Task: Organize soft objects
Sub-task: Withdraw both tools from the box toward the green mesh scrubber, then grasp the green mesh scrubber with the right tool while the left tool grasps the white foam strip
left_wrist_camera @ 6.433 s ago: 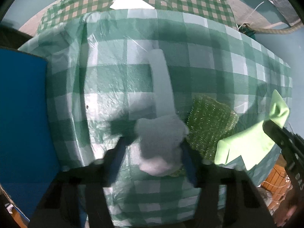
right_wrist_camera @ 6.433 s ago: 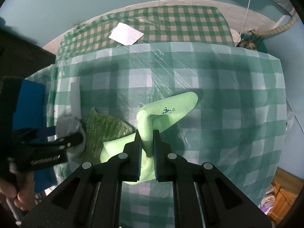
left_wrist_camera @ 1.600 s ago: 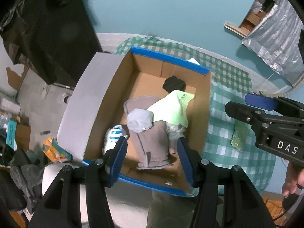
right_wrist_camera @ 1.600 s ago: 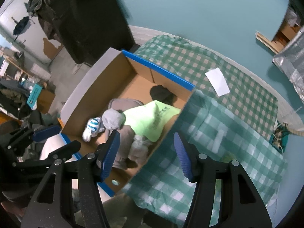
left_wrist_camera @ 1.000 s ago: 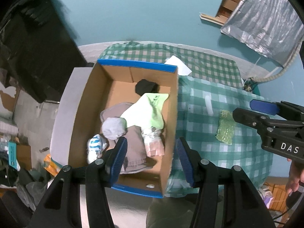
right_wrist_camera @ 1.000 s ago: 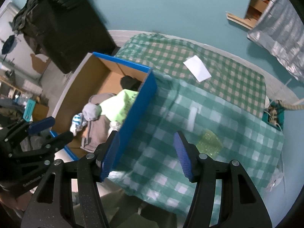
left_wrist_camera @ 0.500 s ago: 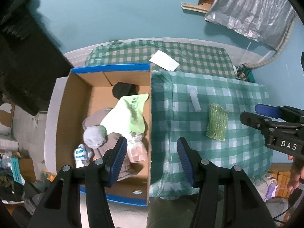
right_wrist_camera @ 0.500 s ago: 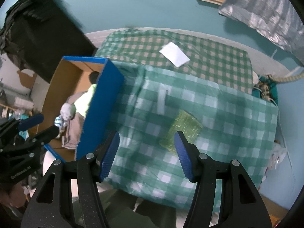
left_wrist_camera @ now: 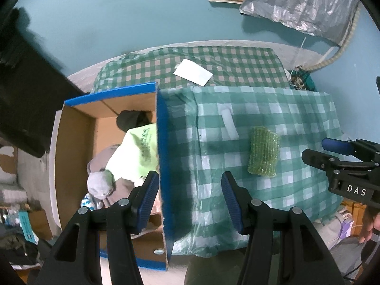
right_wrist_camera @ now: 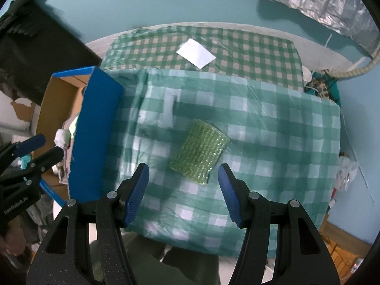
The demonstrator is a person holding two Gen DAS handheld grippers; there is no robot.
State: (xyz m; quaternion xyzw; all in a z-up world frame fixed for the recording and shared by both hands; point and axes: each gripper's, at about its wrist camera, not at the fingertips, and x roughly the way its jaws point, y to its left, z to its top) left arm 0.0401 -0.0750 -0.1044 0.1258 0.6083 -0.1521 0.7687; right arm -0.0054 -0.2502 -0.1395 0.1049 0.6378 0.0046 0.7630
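Note:
A green sparkly scrub pad (left_wrist_camera: 263, 154) lies alone on the green checked tablecloth (left_wrist_camera: 296, 123); it also shows in the right wrist view (right_wrist_camera: 200, 151). Left of the table stands a blue-rimmed cardboard box (left_wrist_camera: 163, 156) holding a lime green cloth (left_wrist_camera: 140, 146), a grey rolled sock (left_wrist_camera: 99, 185) and other soft items. My left gripper (left_wrist_camera: 188, 197) is open and empty, high above the box's right wall. My right gripper (right_wrist_camera: 184, 193) is open and empty, high above the table, just in front of the scrub pad.
A white paper (left_wrist_camera: 192, 71) lies on a second checked table behind. A black item (left_wrist_camera: 133, 118) sits in the box's far corner. The box also shows at the left of the right wrist view (right_wrist_camera: 95, 128). Clutter lies on the floor at both sides.
Both grippers let go of the grey sock and lime cloth, which now lie in the box. Both open grippers have swung right from over the box toward the table and scrub pad.

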